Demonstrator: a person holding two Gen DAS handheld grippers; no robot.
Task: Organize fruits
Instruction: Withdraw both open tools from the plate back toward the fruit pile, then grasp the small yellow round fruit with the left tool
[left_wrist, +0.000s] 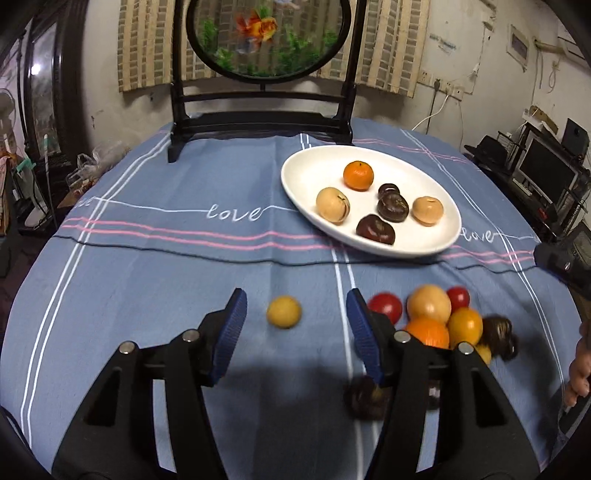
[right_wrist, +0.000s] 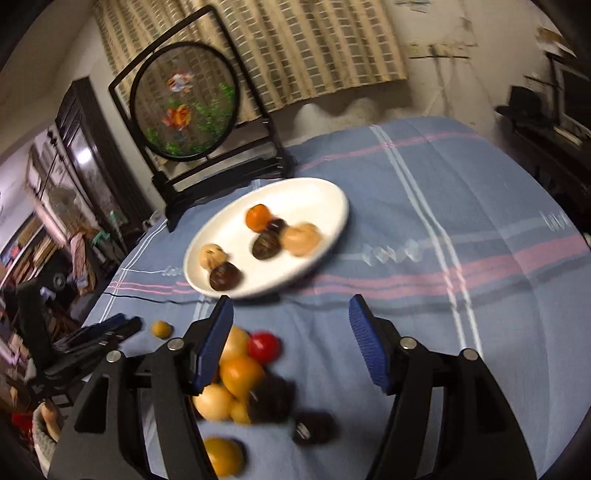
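Left tool (left_wrist: 295, 306) spread wide, nothing clasped, small yellow fruit (left_wrist: 283, 311) lying loose between its blue pads (left_wrist: 229, 332) on the blue-clothed counter (left_wrist: 147, 280). Right tool (right_wrist: 290, 319) likewise released and empty, above bare cloth. Heap of loose fruits (left_wrist: 436, 317) just beside the left tool's right finger: red, orange, yellow, dark brown. Farther out, white oval plate (left_wrist: 436, 243) carrying an orange (left_wrist: 358, 175), two tan fruits and three dark ones

Left claw (left_wrist: 295, 308) open and empty, right claw (right_wrist: 291, 314) likewise
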